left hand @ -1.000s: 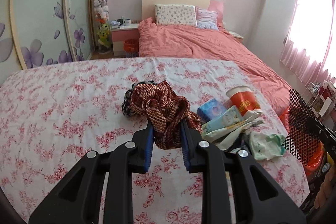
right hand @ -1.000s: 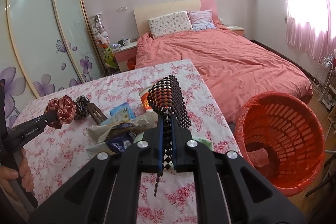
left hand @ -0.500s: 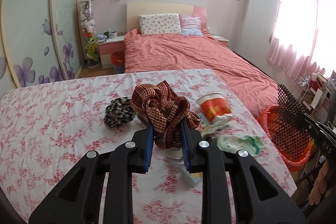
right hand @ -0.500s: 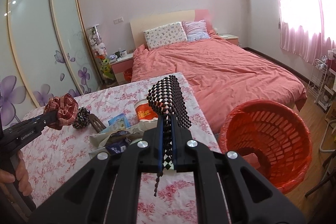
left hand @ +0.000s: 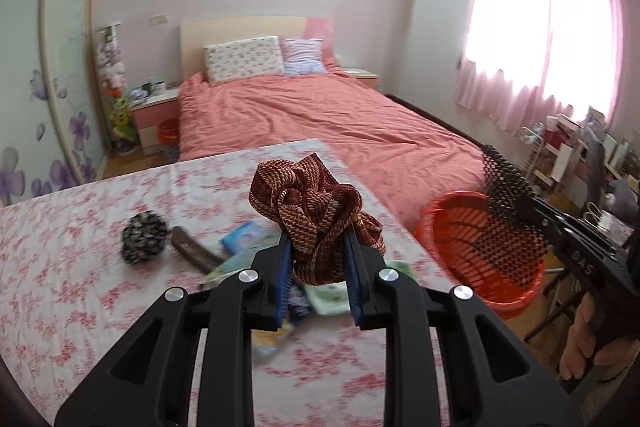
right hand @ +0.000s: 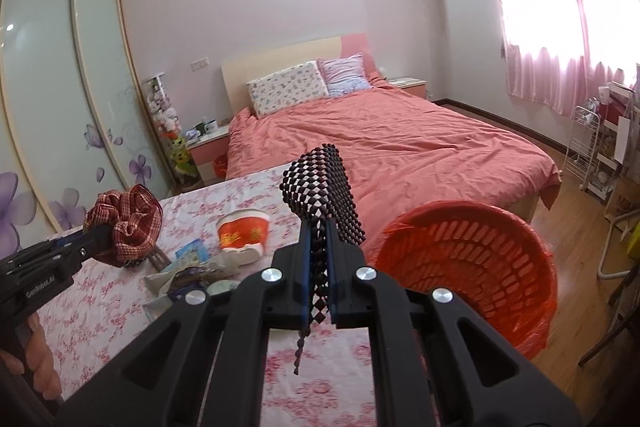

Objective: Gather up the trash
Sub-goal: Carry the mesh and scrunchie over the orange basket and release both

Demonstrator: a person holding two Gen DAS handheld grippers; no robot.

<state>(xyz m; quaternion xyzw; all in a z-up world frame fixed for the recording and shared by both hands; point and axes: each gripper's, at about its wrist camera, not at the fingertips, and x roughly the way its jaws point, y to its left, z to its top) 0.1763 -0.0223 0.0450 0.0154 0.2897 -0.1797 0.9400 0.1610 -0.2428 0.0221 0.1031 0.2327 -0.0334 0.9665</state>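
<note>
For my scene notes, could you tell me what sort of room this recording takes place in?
A home bedroom, most likely: a made bed with pillows, a sliding wardrobe with flower decals, and pink curtains over the window.

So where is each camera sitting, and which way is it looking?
Left wrist view: sits on the left gripper, looking over the flowered table toward the pink bed; shows its black fingers pinching a red woven cloth scrunchie.
Right wrist view: sits on the right gripper, facing the same way; pinches a black-and-white checked mesh piece.
Both share the orange plastic basket.
</note>
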